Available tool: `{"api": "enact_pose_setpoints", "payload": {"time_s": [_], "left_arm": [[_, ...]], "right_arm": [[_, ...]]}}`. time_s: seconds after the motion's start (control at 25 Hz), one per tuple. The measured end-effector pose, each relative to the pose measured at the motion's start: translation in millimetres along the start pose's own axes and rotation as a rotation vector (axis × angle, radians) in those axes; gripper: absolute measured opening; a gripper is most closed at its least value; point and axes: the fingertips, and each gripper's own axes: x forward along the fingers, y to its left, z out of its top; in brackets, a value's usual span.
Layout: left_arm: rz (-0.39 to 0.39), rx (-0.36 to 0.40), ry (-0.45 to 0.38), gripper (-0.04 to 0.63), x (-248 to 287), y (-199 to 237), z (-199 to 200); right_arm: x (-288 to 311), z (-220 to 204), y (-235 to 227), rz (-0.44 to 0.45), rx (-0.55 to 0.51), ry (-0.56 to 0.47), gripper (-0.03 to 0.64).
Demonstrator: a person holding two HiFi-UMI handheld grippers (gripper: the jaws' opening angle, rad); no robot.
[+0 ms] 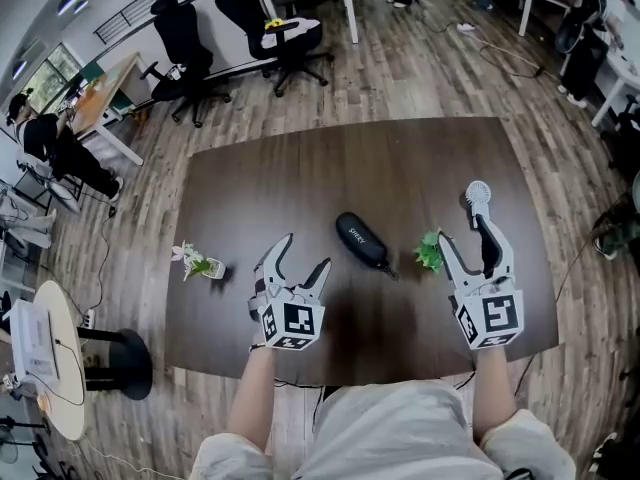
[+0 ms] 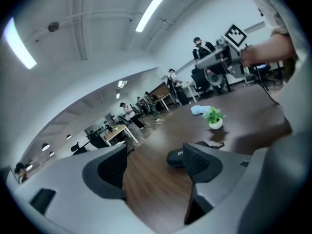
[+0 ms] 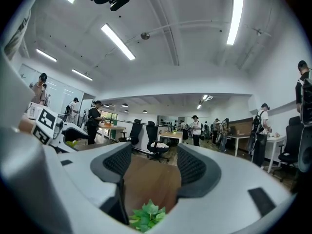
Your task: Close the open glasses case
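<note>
Dark-brown wood-grain desk [image 1: 400, 168], head view. Item one: black oblong glasses case [image 1: 362, 242], lying at the desk's centre with its long axis running from 10 to 4 o'clock, lid apparently down, white print on top. Item two: left gripper [image 1: 307, 250], at 7 o'clock of the case and near it, not touching. Item three: right gripper [image 1: 463, 230], at 3 o'clock of the case and well apart from it. Item four: small green potted plant [image 1: 429, 251], just beside the right gripper's left finger. Item five: round white object [image 1: 478, 194], at 12 o'clock of the right gripper. Item six: white flower sprig in a small pot [image 1: 198, 262], at 9 o'clock near the desk edge. Black office chairs [image 1: 190, 48] stand on the plank floor beyond.

Left gripper view. Fingers [image 2: 113, 167] wide apart, only bare desk between them, nothing held. The case lies beyond the right finger, partly hidden by it. The plant stands farther back at 1 o'clock.

Right gripper view. Fingers [image 3: 117, 165] wide apart, holding nothing. Green plant leaves show low between them at 6 o'clock, with bare desk beyond.
</note>
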Motion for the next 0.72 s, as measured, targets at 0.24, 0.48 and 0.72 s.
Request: {"api": "enact_pose_setpoints", "payload": {"time_s": [0.24, 0.48, 0.72], "left_arm": [[-0.198, 0.33, 0.109, 0.361, 52.5, -54.7, -29.2], [-0.362, 0.595, 0.176, 0.356, 94.1, -89.0, -58.1], [-0.492, 0.815, 0.194, 0.348, 122.8, -111.5, -74.6]], "right_arm": [[4.2, -13.8, -5.6, 0.001, 0.013, 0.03, 0.299], [3.8, -23.3, -7.7, 0.002, 0.015, 0.046, 0.304], [0.2, -38.9, -15.1, -0.017, 0.027, 0.086, 0.305]]}}
